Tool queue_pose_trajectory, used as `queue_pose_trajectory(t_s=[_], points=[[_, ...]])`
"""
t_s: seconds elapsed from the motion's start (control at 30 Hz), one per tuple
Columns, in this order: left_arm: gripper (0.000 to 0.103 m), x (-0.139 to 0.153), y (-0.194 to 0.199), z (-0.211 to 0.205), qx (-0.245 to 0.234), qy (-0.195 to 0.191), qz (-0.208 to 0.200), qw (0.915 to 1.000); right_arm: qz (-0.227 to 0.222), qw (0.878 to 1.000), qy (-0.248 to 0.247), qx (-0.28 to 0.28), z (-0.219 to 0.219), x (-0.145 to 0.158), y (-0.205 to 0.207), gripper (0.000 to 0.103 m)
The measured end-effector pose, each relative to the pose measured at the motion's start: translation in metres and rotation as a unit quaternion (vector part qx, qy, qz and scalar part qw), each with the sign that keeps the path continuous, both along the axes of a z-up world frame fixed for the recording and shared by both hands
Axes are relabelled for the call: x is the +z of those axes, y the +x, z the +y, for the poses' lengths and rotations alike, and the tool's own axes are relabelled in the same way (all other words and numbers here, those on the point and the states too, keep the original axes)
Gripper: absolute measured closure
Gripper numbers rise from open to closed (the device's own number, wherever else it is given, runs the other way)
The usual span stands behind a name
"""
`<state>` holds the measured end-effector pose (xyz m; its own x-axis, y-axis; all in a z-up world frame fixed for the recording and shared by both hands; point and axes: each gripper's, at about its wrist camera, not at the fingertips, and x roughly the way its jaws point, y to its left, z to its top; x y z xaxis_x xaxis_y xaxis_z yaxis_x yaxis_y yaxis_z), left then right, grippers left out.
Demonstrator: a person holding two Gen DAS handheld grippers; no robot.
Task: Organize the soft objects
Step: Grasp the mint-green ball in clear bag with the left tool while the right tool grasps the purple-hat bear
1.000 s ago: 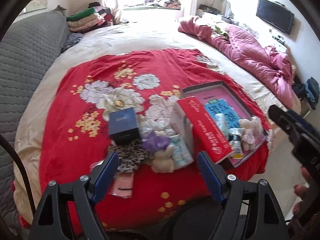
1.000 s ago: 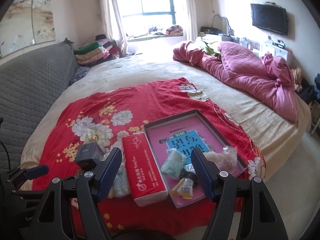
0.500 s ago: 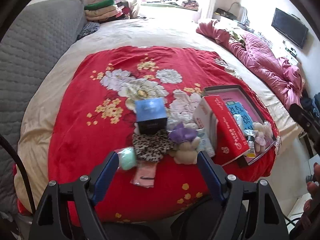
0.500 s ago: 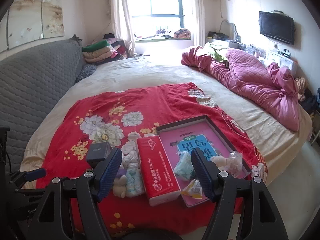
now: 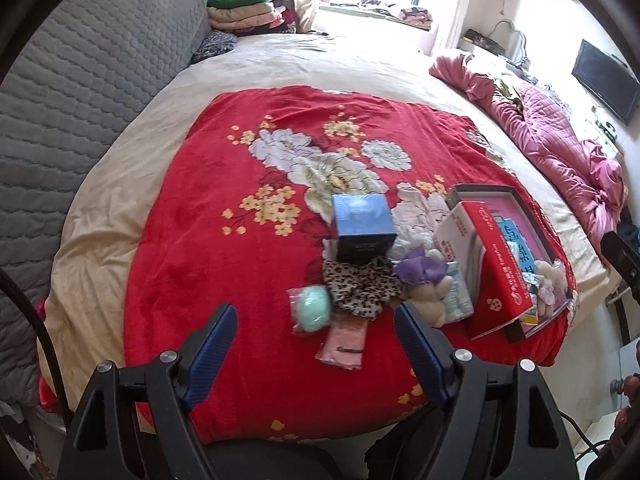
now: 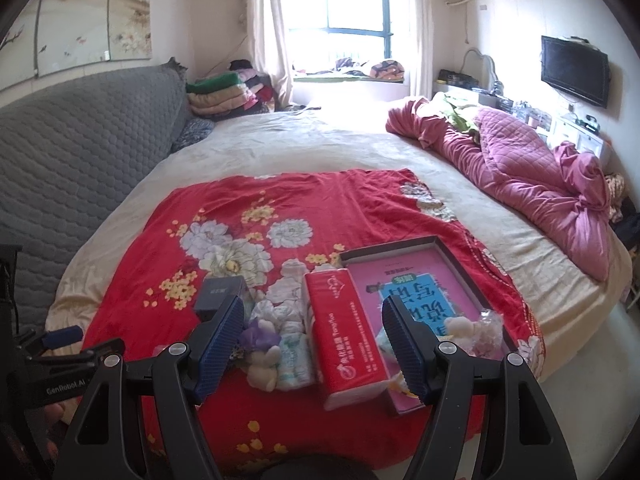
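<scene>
You've got a plush red blanket (image 5: 200, 248) under everything, soft and matt with a slight sheen. Your blue finger pads (image 5: 212, 350) look like ribbed rubbery plastic on matt black plastic arms with shiny metal screws. The blue box (image 5: 362, 222) is smooth glossy card. The leopard scrunchie (image 5: 362, 288) is gathered cloth; the mint puff (image 5: 314, 307) sits in clear crinkly film. The red tissue pack (image 6: 346, 328) wears slick, shiny plastic wrap. The little bear (image 5: 428, 300) is fuzzy plush. The grey headboard cover (image 6: 80, 148) is quilted matt cloth, and the pink quilt (image 6: 532, 168) is stitched, faintly satiny.
</scene>
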<state>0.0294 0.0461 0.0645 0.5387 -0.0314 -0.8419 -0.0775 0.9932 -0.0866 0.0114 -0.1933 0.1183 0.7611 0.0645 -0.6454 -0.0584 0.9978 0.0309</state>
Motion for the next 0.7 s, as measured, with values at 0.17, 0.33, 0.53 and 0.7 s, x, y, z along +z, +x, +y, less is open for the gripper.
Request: queue_pose_trajectory(t_s=[0.17, 0.33, 0.53, 0.7], points=[[0.023, -0.008, 0.001, 0.011, 0.012, -0.006, 0.007, 0.9999, 0.006, 1.000, -0.006, 0.012, 0.010, -0.007, 0.001, 0.030], [0.023, -0.021, 0.001, 0.018, 0.018, -0.013, 0.017, 0.9996, 0.011, 1.000, -0.011, 0.025, 0.019, -0.017, 0.003, 0.030], [0.023, -0.047, 0.006, 0.022, 0.024, -0.022, 0.039, 0.9987, 0.036, 0.998, -0.017, 0.038, 0.032, -0.045, 0.012, 0.030], [0.023, -0.067, 0.011, 0.020, 0.020, -0.031, 0.054, 0.9979, 0.062, 0.996, -0.031, 0.050, 0.045, -0.073, 0.020, 0.030]])
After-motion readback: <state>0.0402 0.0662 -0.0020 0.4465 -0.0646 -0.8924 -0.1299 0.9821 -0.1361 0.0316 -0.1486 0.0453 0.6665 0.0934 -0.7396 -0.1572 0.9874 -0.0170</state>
